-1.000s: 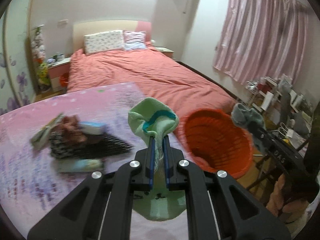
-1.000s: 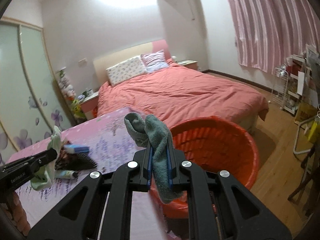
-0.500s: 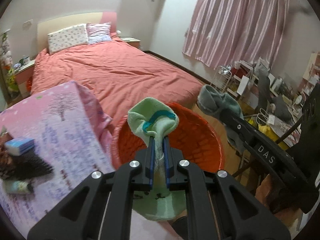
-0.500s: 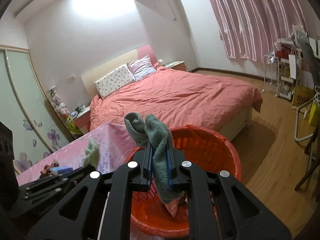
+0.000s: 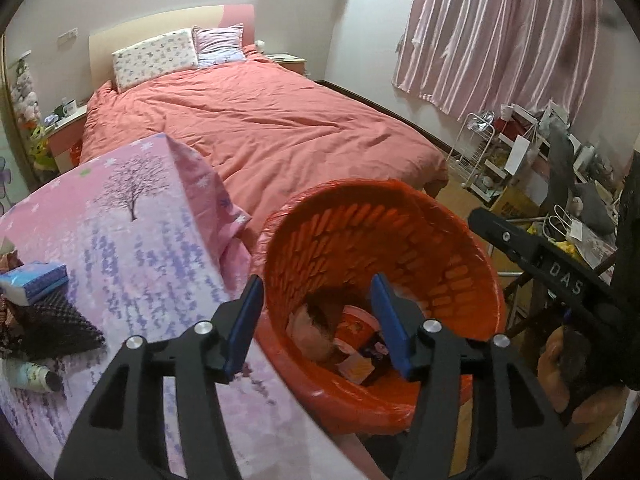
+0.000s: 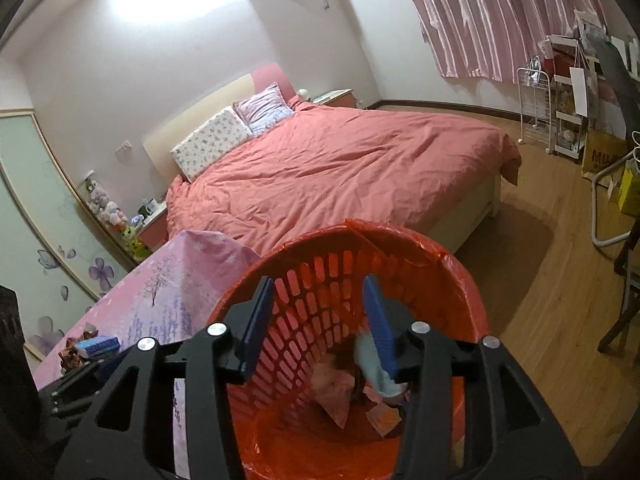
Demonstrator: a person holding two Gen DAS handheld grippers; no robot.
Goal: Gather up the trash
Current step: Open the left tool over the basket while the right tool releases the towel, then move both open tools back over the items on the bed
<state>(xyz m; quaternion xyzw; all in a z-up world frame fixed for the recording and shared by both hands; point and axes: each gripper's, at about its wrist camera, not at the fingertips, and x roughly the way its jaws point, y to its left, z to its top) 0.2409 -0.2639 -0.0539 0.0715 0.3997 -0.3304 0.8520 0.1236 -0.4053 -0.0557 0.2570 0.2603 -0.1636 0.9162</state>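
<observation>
Both grippers over orange basket (image 5: 452, 280): left gripper (image 5: 318, 320) and right gripper (image 6: 320, 320) jaws opening, nothing between; pale sock (image 6: 374, 364) blurred at 3 o'clock inside.

The basket (image 5: 452, 264) is bright orange-red with a pattern of small slots in its wall, and an orange-red bag lines it. Inside lie pink paper (image 6: 336, 392), a red cup (image 5: 356, 324) and a pale blue sock (image 6: 374, 368). The tabletop (image 5: 132, 240) wears a pink cloth printed with a dark tree and lilac flowers. On it are a blue and white tissue pack (image 5: 34, 282), a black dotted pouch (image 5: 52, 324) and a pale green tube (image 5: 28, 374). Both grippers, left (image 5: 316, 320) and right (image 6: 320, 324), are black with blue pads. The bed (image 5: 260, 128) has a coral cover, one white flowered pillow (image 5: 154, 58) and one lilac pillow (image 5: 220, 44). The curtain (image 5: 500, 36) is pink with stripes. The floor (image 6: 560, 280) is brown wood.
</observation>
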